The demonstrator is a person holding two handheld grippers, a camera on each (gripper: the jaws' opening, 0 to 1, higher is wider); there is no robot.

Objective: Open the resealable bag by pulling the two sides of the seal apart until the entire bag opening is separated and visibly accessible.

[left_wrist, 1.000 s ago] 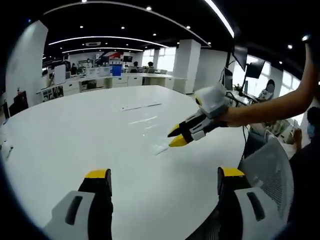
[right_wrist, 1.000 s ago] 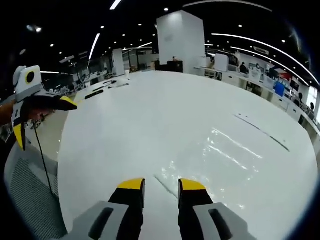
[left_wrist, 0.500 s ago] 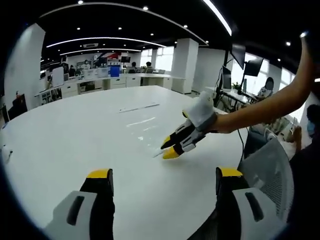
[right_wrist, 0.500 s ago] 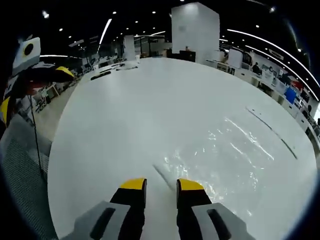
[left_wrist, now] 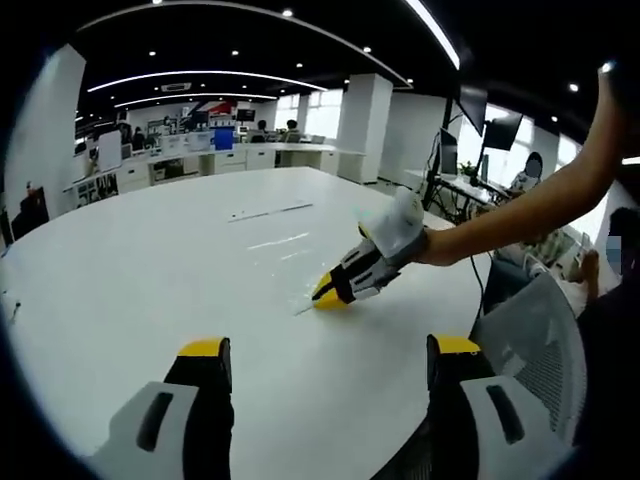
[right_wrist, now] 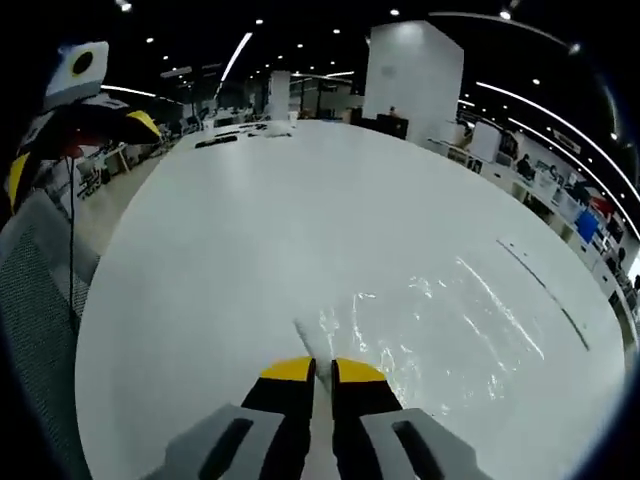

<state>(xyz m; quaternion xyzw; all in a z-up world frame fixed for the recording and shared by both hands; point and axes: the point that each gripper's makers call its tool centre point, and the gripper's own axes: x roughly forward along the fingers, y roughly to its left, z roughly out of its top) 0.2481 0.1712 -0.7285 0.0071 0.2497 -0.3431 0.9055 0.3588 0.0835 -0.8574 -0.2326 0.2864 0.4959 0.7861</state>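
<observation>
White table: right tool pinches clear bag; left tool gapes.

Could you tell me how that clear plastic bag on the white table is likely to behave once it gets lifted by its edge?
The clear, flat plastic resealable bag would probably flop and drape: it lies thin and wrinkled on the white table. It looks empty, so likely very light. Its glossy film may slip between the right tool's nearly closed jaws.

Resealable bag: clear film, outline barely distinguished from the white table; seal end hidden between the right gripper tips. Table's far edge cut off. Background desks and people too small to be told.
</observation>
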